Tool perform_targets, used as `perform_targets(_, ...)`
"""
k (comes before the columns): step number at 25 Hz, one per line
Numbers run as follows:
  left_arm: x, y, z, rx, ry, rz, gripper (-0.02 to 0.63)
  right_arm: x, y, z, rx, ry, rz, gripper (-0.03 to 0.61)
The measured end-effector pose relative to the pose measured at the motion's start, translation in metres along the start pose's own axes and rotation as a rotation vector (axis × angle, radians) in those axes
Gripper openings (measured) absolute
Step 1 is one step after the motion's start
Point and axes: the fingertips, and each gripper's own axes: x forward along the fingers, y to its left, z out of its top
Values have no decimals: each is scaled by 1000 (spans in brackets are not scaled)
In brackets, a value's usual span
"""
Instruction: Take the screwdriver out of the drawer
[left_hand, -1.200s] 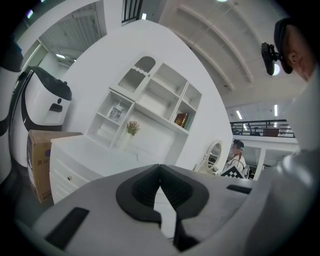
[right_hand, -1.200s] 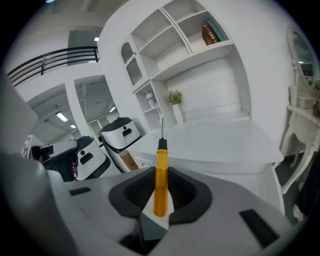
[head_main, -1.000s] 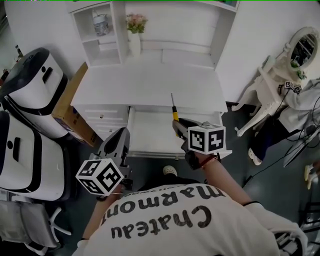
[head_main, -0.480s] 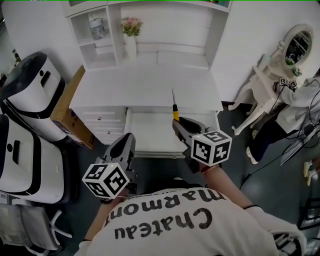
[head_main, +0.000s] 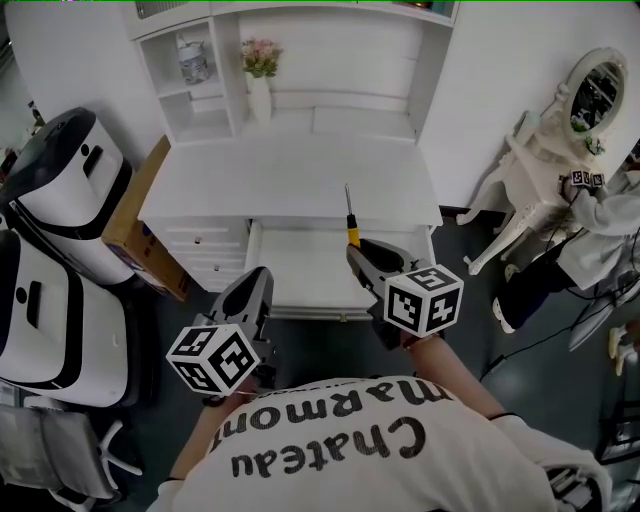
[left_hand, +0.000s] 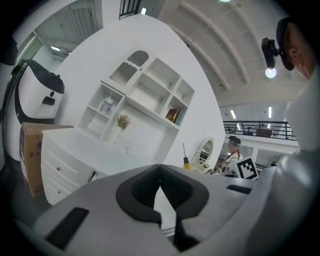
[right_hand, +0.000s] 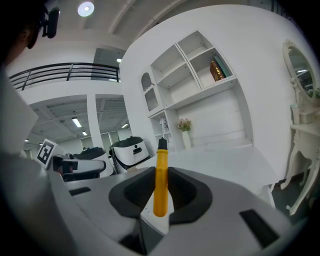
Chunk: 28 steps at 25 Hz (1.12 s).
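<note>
A screwdriver (head_main: 350, 222) with a yellow handle and a thin dark shaft is held upright in my right gripper (head_main: 358, 250). In the right gripper view the jaws are shut on the yellow handle (right_hand: 161, 181), and the shaft points up past the fingertips. In the head view it hangs over the back right of the open white drawer (head_main: 300, 268), under the desk top (head_main: 290, 175). My left gripper (head_main: 257, 283) is shut and holds nothing, in front of the drawer's left front corner. The left gripper view shows its tips (left_hand: 160, 167) meeting, with the screwdriver (left_hand: 185, 159) beyond them.
A cardboard box (head_main: 140, 215) leans at the desk's left end beside white machines (head_main: 60, 180). A column of small drawers (head_main: 205, 250) sits left of the open one. Shelves with a flower vase (head_main: 258, 70) rise behind the desk. At the right are a white vanity (head_main: 545, 160) and a person (head_main: 605, 215).
My right gripper has risen a little with the screwdriver and tilted it more upright. My left gripper has drifted slightly right, toward the drawer front.
</note>
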Motion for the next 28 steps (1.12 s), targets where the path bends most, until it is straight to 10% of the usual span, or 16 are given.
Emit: perform_targets(28, 37, -44, -25, -31, 36, 10, 23, -39, -54, -12, 5, 70, -25, 89)
